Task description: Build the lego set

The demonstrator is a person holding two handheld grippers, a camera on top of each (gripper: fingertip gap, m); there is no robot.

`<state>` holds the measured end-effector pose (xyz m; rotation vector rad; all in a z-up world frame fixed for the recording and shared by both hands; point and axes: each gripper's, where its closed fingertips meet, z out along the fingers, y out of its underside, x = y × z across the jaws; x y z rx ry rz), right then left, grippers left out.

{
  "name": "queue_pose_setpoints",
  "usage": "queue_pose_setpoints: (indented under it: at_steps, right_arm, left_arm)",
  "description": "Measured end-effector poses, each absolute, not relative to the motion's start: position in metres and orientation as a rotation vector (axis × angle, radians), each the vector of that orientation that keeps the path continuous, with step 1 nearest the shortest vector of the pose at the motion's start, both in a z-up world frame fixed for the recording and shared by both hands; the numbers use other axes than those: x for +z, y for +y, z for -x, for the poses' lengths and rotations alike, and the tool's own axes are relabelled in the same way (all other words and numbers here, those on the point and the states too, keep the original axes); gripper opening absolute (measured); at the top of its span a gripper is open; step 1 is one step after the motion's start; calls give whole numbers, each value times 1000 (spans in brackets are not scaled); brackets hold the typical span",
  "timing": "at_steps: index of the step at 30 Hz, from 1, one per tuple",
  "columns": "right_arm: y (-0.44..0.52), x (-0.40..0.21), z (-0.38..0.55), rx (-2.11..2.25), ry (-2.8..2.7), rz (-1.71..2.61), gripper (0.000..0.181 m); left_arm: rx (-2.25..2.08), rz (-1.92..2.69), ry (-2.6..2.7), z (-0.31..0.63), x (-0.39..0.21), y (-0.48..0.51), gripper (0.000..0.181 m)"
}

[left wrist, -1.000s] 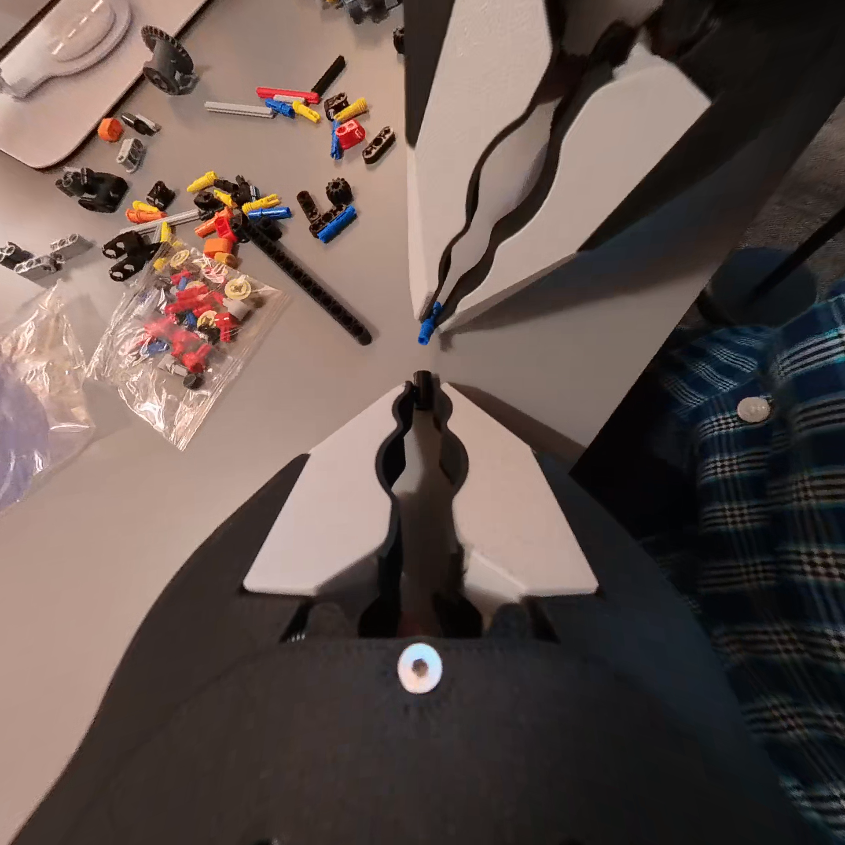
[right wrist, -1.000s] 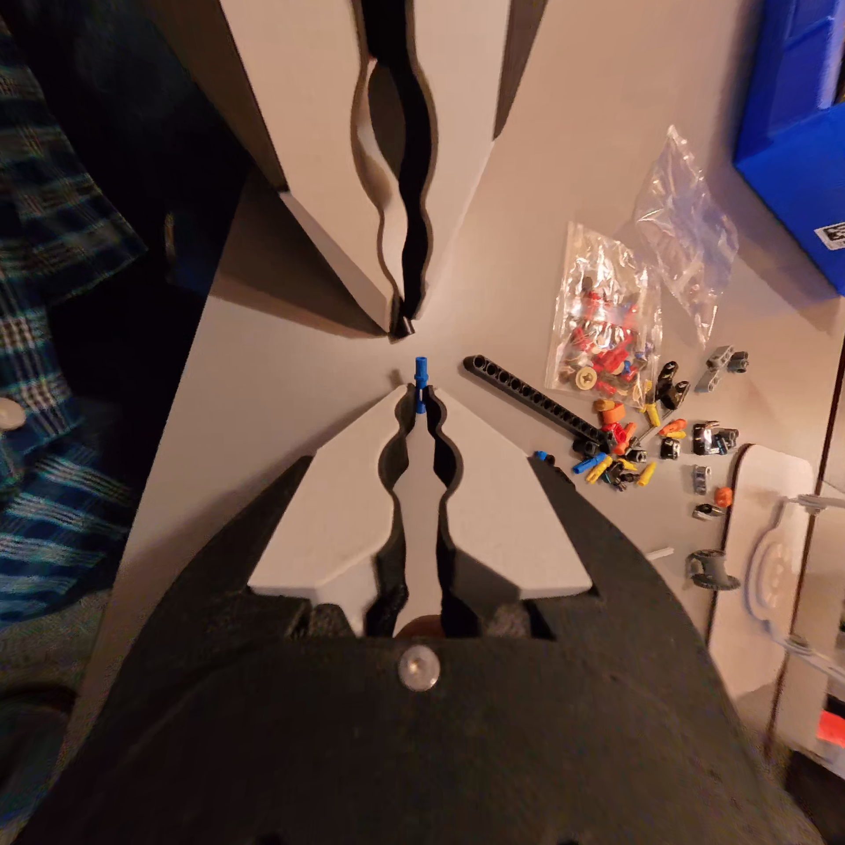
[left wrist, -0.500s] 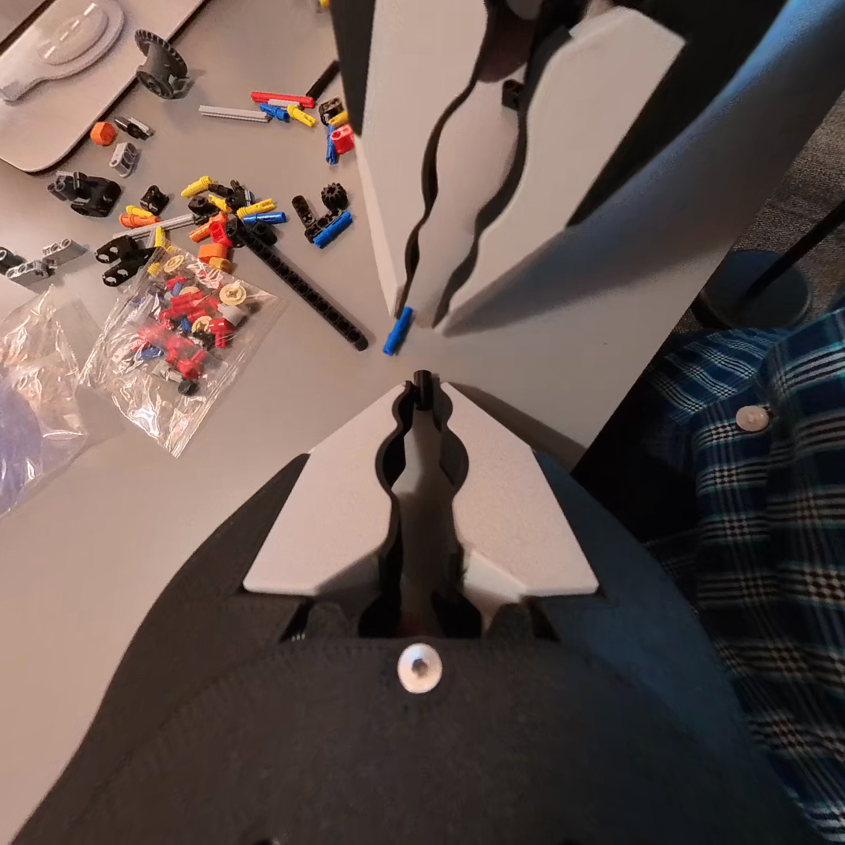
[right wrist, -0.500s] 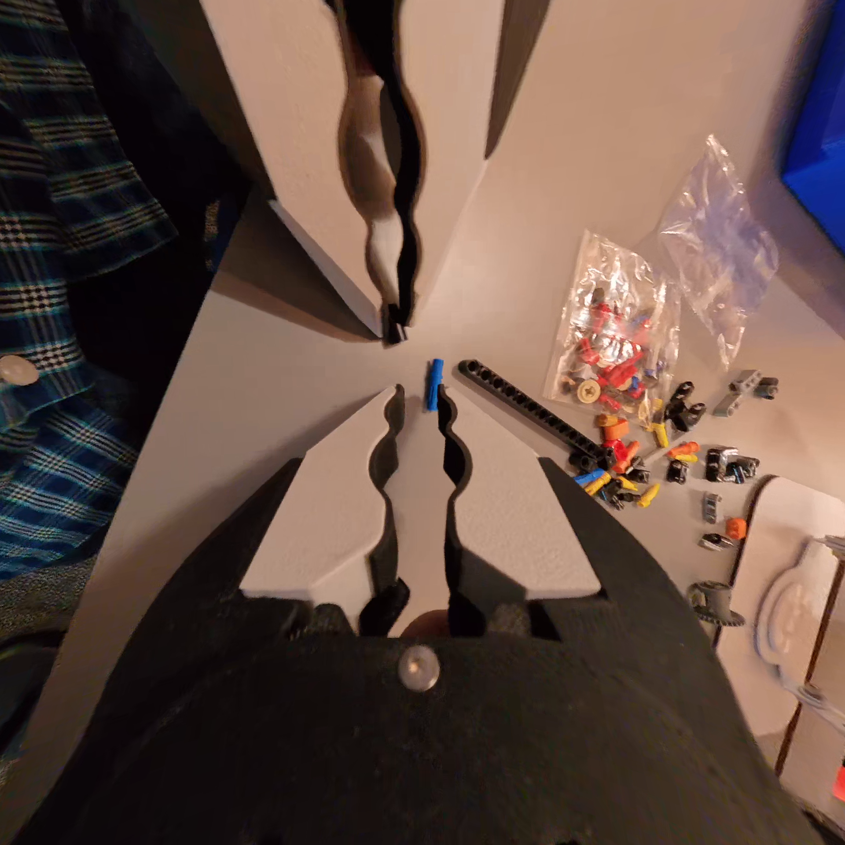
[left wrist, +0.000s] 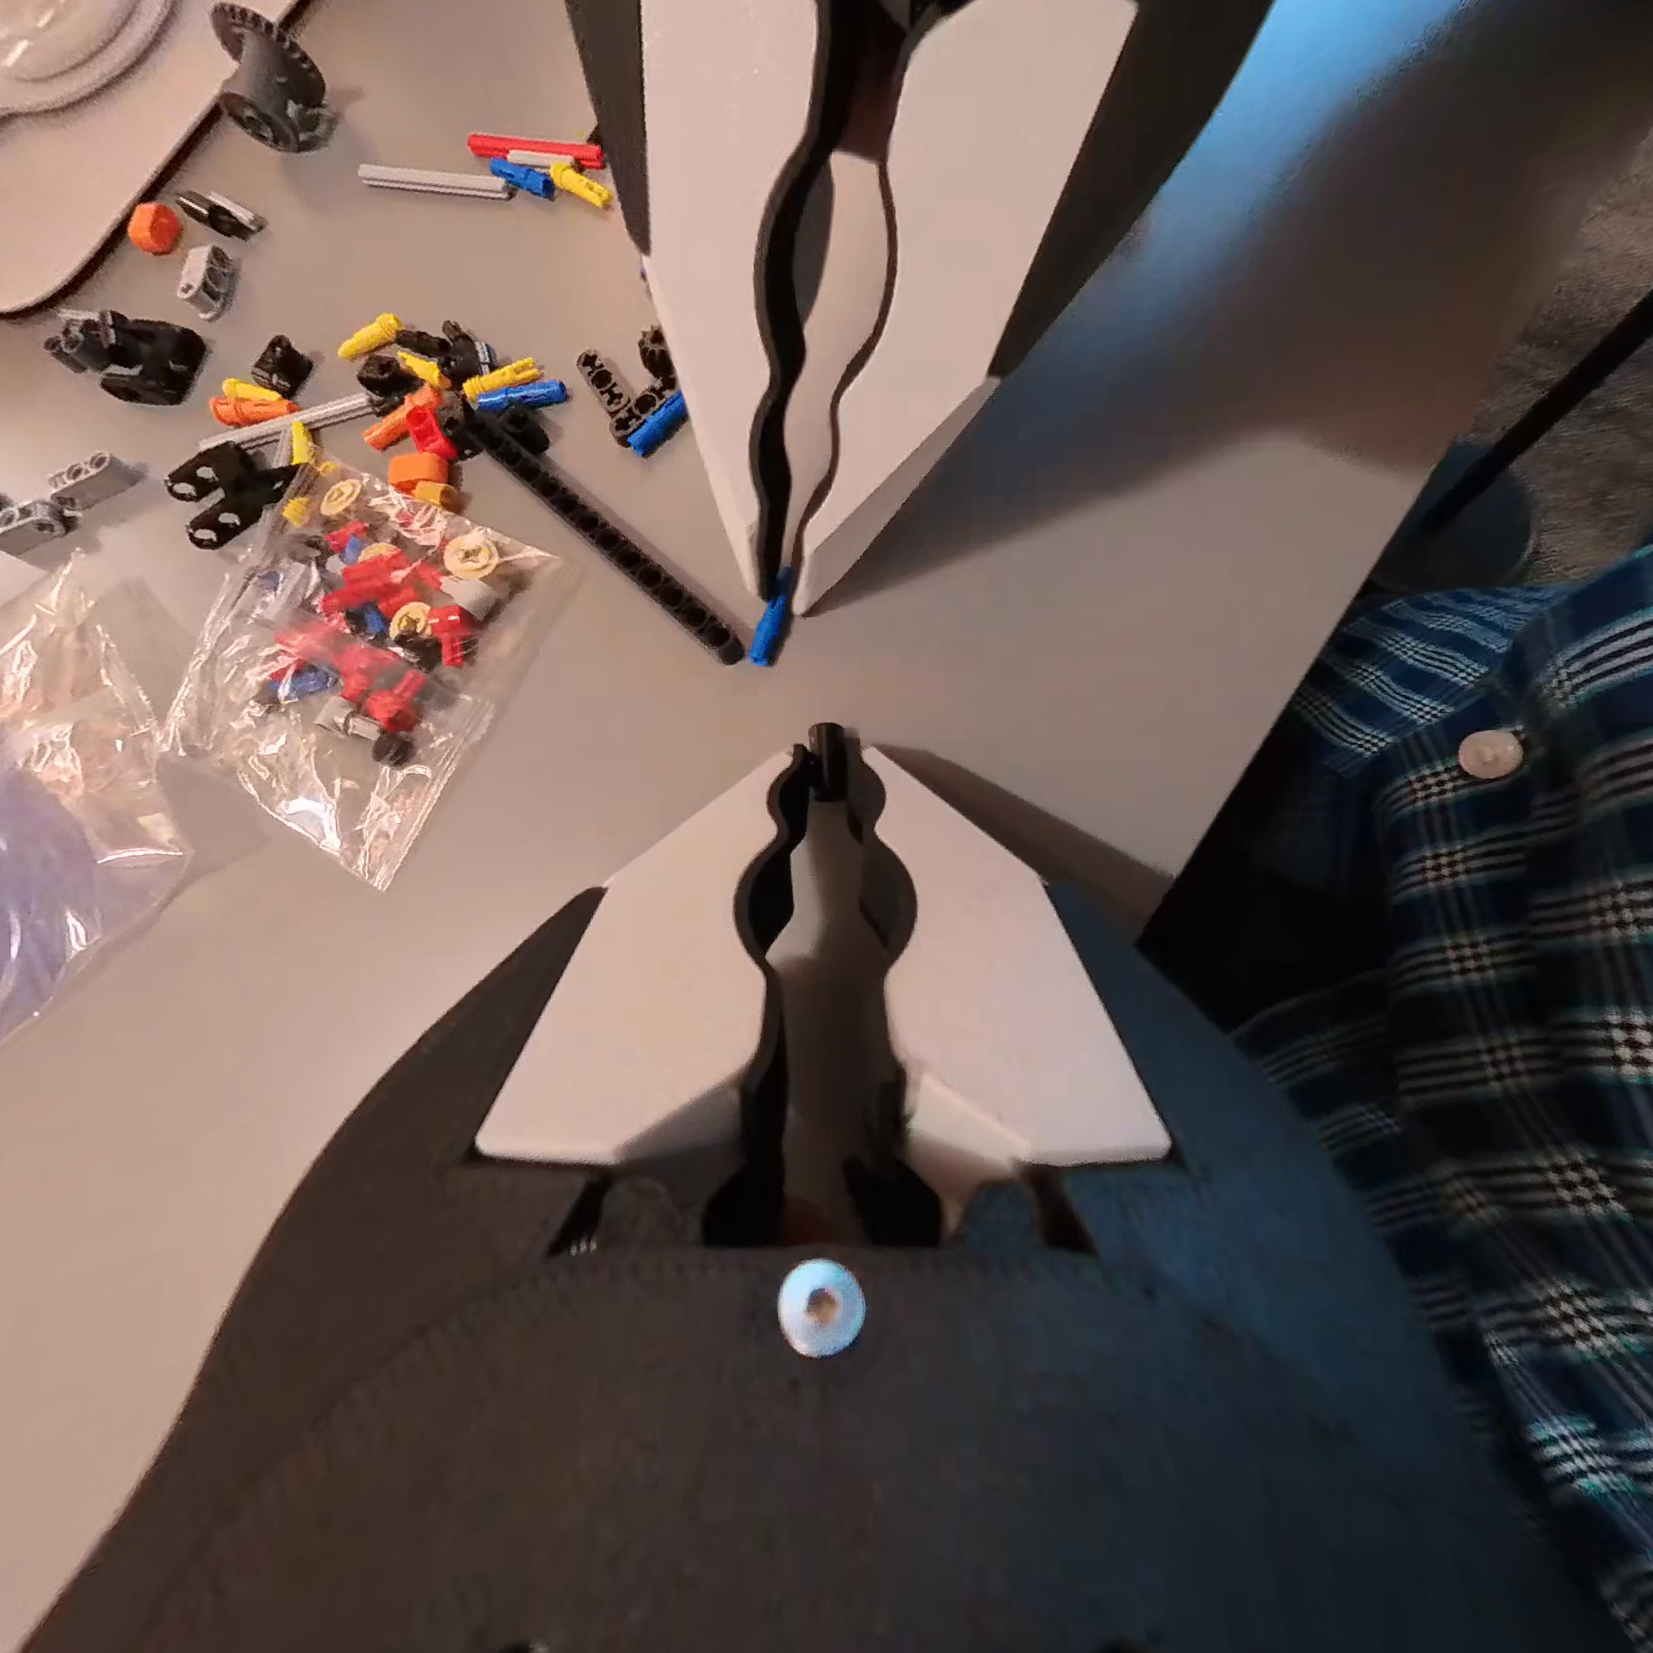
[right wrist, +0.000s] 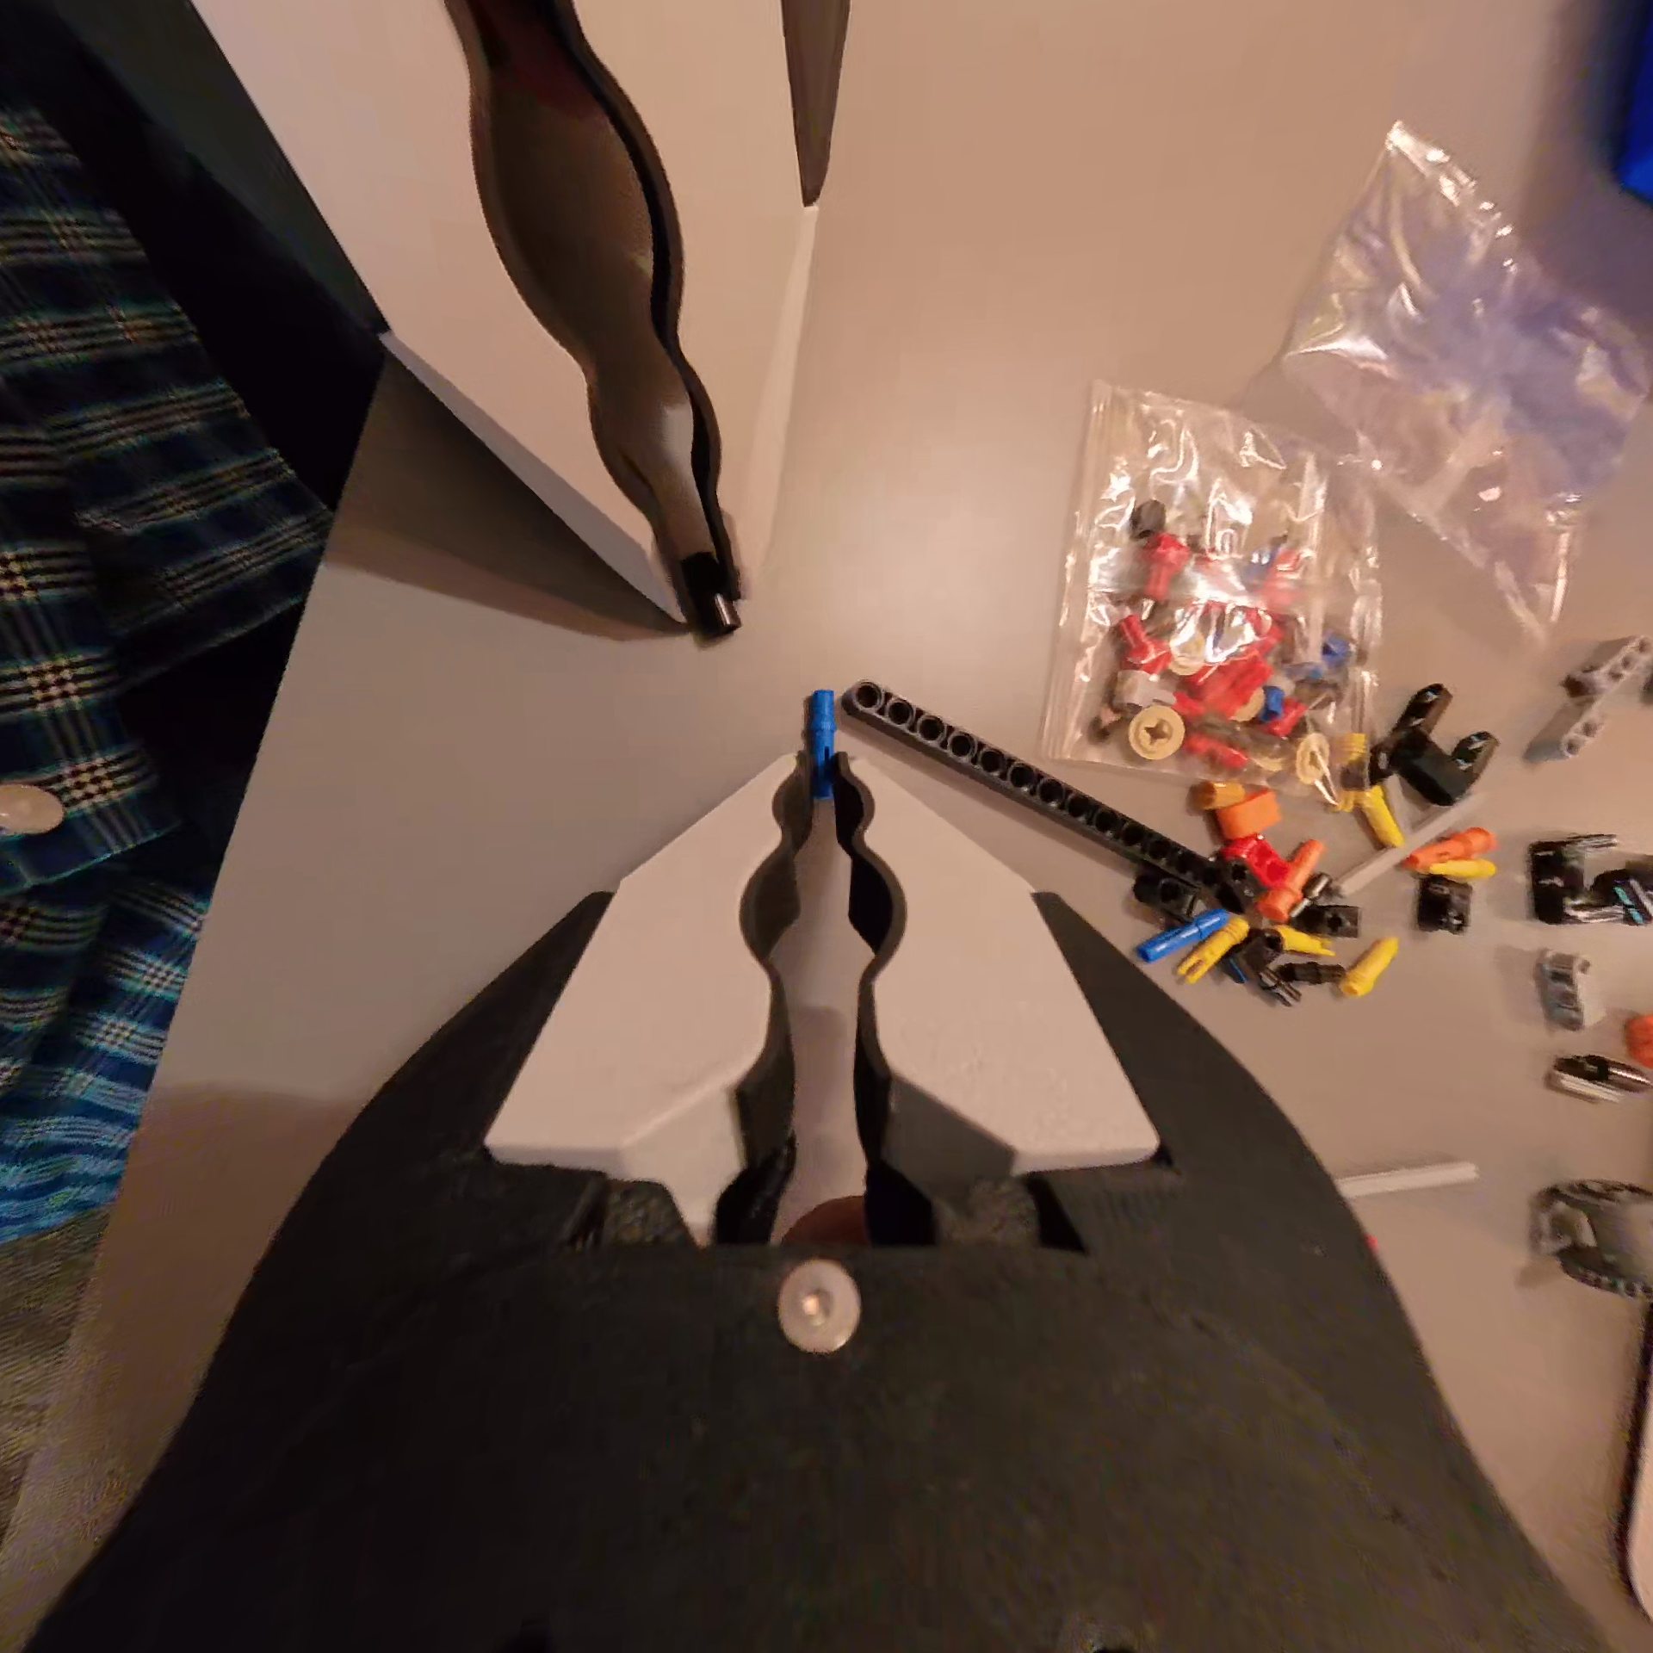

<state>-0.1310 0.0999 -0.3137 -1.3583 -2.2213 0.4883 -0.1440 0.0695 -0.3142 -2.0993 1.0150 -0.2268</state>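
My left gripper (left wrist: 827, 756) is shut on a small black pin (left wrist: 825, 760) that sticks out of its tips, above the grey table. My right gripper (right wrist: 820, 765) is shut on a blue pin (right wrist: 820, 738), whose free end is beside the near end of a long black beam with holes (right wrist: 1029, 787) lying on the table. In the left wrist view the right gripper (left wrist: 783, 590) comes in from the top with the blue pin (left wrist: 769, 622) by the beam (left wrist: 608, 537). In the right wrist view the left gripper (right wrist: 707, 595) shows with the black pin (right wrist: 711, 604).
A clear bag of small parts (left wrist: 358, 626) lies left of the beam, with a loose pile of coloured pins and connectors (left wrist: 420, 394) behind it. A black gear (left wrist: 268, 89) and a grey board (left wrist: 54, 206) are farther back. A person's plaid shirt (left wrist: 1476, 984) is past the table edge. My right fingertips sit around 4 cm from my left ones.
My right gripper held the blue pin, opened with the pin lying on the table, then shut on it again near the beam's end. The left gripper kept the black pin.
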Motion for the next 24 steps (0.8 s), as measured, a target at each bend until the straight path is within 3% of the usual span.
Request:
queue_pose_setpoints:
  at_steps: [1, 24]
  right_arm:
    - [100, -314, 130, 498, -2233, 1362, 1]
    - [77, -313, 134, 708, -2480, 1177, 0]
  left_arm:
    - [-236, 2100, 1017, 144, -314, 70, 6]
    - [-294, 2094, 1044, 145, -315, 71, 6]
